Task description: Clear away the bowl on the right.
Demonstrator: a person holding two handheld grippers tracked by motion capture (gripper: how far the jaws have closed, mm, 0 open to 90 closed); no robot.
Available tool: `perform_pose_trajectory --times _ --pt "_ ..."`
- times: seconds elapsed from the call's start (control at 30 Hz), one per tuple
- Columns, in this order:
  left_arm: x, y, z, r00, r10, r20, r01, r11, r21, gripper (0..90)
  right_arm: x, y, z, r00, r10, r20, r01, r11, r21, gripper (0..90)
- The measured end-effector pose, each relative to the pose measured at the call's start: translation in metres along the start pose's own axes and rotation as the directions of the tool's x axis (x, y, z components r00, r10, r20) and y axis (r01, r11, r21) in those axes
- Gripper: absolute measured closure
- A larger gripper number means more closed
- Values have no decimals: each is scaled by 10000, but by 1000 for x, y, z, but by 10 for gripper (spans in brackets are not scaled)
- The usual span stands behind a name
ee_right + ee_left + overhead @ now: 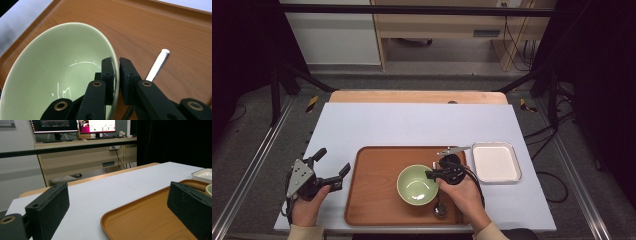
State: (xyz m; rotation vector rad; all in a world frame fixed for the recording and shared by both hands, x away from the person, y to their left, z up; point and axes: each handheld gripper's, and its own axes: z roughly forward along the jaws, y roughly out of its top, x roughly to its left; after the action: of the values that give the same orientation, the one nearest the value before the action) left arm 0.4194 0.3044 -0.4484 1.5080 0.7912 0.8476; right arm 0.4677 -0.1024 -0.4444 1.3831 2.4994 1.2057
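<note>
Right gripper (117, 75) is pinching the rim of the glossy pale-green ceramic bowl (417, 184), mid brown wooden tray (377, 165). Left gripper (331, 169) hangs wide open, gripping nothing, just off that tray's left edge.

bowl (57, 75): glossy green ceramic | tray (160, 27): matt wood | spoon (158, 64): metal

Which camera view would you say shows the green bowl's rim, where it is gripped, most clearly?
The right gripper view: the right gripper is shut on the green bowl, its jaws pinching the rim. The high view shows the whole bowl, small; the left gripper view catches an edge sliver.
</note>
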Motion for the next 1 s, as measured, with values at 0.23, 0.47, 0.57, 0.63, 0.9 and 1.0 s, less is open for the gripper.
perform_pose_trajectory --times 0.23,0.47,0.57,0.63,0.9,1.0 --pt "0 0 0 10000 34 -5 -34 10000 23 38 -4 0 -3 9999 63 136 -64 10000 69 824" --pt "0 0 0 10000 1 -45 -2 10000 -29 38 -6 0 -1 9999 168 -7 -168 9999 -17 818" --pt "1 0 -1 10000 -9 -49 9 10000 -37 38 -7 -1 -1 9999 110 -57 -110 9999 -73 813" --pt "1 0 0 10000 -15 -45 15 10000 -30 38 -7 0 -2 9998 164 -133 -166 9997 -184 776" --pt "0 -1 0 10000 20 1 -20 10000 25 38 -1 5 -33 9934 -757 865 856 9895 -1167 562" --pt "0 -1 0 10000 13 29 -13 10000 -23 38 -5 5 -45 9889 -814 1245 1002 9831 -1531 498"
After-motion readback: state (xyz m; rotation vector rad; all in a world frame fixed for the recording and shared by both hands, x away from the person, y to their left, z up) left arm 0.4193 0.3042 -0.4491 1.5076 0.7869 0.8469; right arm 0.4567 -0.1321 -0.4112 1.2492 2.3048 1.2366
